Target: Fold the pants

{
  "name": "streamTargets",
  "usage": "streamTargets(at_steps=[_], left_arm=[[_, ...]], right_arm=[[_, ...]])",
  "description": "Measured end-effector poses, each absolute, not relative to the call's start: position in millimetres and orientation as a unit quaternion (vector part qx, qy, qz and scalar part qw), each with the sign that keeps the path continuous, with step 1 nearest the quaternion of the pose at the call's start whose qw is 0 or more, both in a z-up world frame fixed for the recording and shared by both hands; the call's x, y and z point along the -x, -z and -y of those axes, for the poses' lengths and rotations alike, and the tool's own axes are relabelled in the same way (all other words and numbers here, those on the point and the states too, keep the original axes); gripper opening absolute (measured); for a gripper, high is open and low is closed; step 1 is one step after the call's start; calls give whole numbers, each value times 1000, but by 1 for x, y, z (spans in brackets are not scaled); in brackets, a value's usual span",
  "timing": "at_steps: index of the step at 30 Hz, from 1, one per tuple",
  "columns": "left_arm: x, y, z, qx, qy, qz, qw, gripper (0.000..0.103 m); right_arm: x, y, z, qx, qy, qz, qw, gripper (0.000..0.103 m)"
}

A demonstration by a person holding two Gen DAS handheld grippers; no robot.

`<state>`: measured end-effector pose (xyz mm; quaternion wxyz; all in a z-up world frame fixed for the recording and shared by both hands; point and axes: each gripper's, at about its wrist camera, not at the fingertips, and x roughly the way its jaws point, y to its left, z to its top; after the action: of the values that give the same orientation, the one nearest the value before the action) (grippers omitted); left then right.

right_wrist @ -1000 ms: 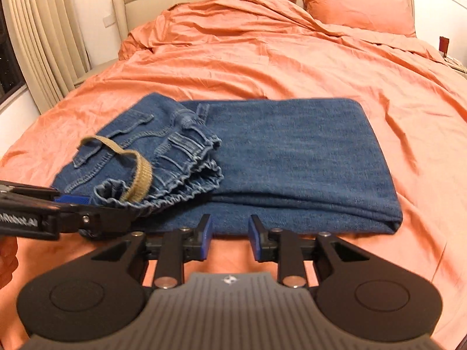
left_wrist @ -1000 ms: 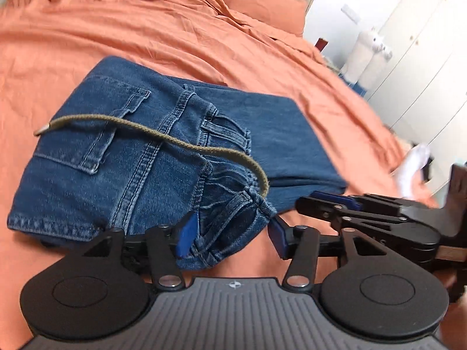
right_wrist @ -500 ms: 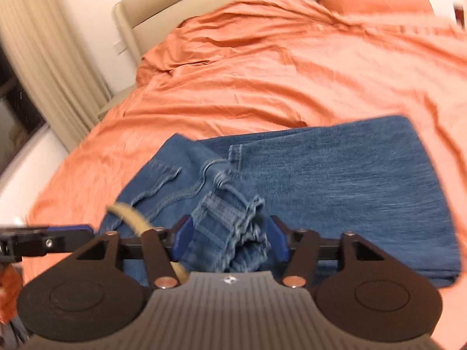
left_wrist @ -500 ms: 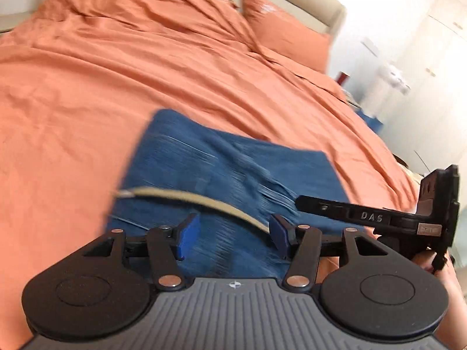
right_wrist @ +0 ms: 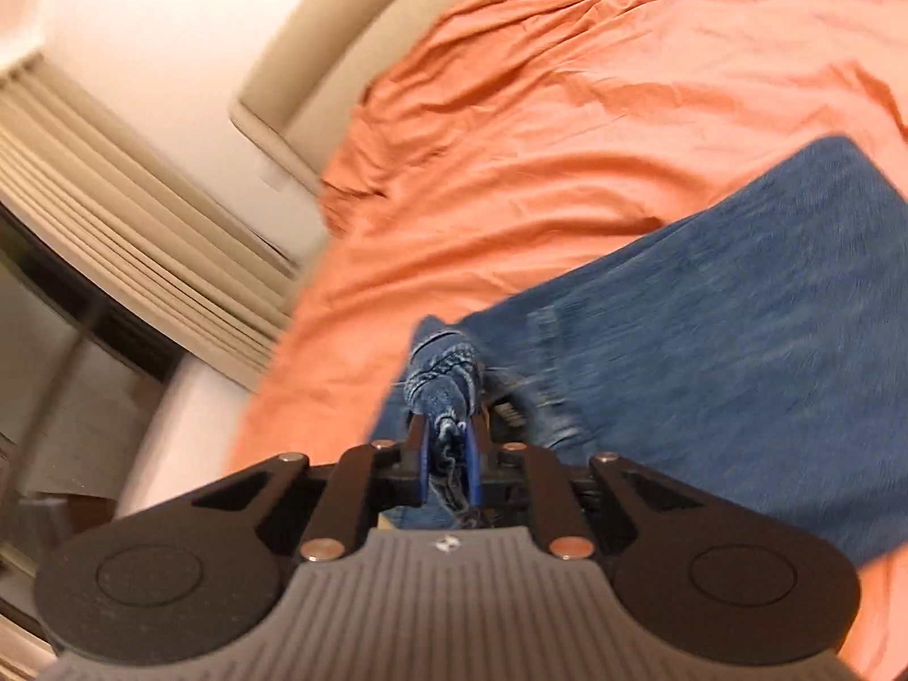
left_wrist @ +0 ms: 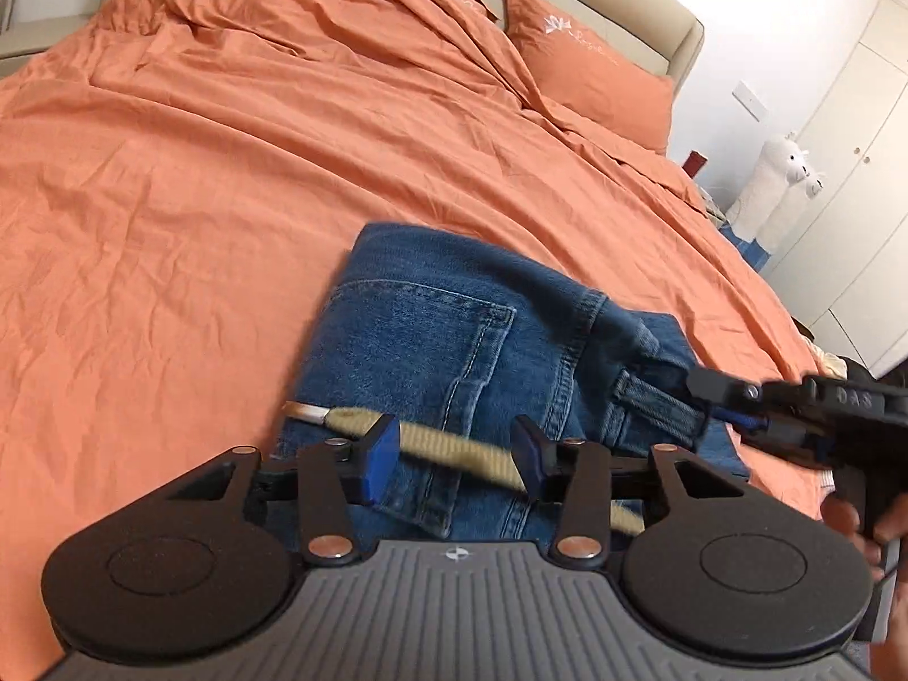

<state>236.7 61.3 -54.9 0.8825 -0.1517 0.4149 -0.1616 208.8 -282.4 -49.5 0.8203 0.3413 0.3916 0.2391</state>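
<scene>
Blue denim pants (left_wrist: 448, 335) lie folded on the orange bed, back pocket up, with a tan drawstring (left_wrist: 454, 451) lying across them. My left gripper (left_wrist: 454, 451) is open just above the pants, with the drawstring passing between its blue pads. My right gripper (right_wrist: 448, 454) is shut on the bunched denim waistband (right_wrist: 445, 380); it also shows at the right of the left wrist view (left_wrist: 732, 414), pinching the waistband edge. The rest of the pants (right_wrist: 738, 340) spread to the right in the blurred right wrist view.
The orange duvet (left_wrist: 227, 170) covers the bed, with an orange pillow (left_wrist: 590, 79) by the beige headboard (left_wrist: 641, 5). White wardrobe doors (left_wrist: 851, 170) and a white plush toy (left_wrist: 777, 187) stand at the right. Beige curtains (right_wrist: 113, 215) hang left of the bed.
My right gripper has shut on the waistband and swung left, tilting its view. My left gripper has moved forward over the pants; the drawstring now lies between its open pads.
</scene>
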Motion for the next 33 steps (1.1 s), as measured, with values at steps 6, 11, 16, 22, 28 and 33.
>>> streamTargets(at_steps=[6,11,16,22,28,33], left_arm=[[-249,72,-42,80,148,-453,875,41],[-253,93,-50,100,140,-470,866,41],[-253,97,-53,108,137,-474,863,40],[-253,98,-53,114,138,-472,863,40],[-246,90,-52,106,140,-450,876,40],[-233,60,-64,112,129,-403,899,40]], right_arm=[[-199,94,293,-385,-194,-419,799,8],[-201,109,298,-399,-194,-418,793,15],[-204,121,301,-423,-200,-426,775,27],[-215,147,304,-470,-199,-436,741,30],[-218,154,298,-484,-206,-425,736,12],[-226,84,270,-367,-217,-417,802,10]])
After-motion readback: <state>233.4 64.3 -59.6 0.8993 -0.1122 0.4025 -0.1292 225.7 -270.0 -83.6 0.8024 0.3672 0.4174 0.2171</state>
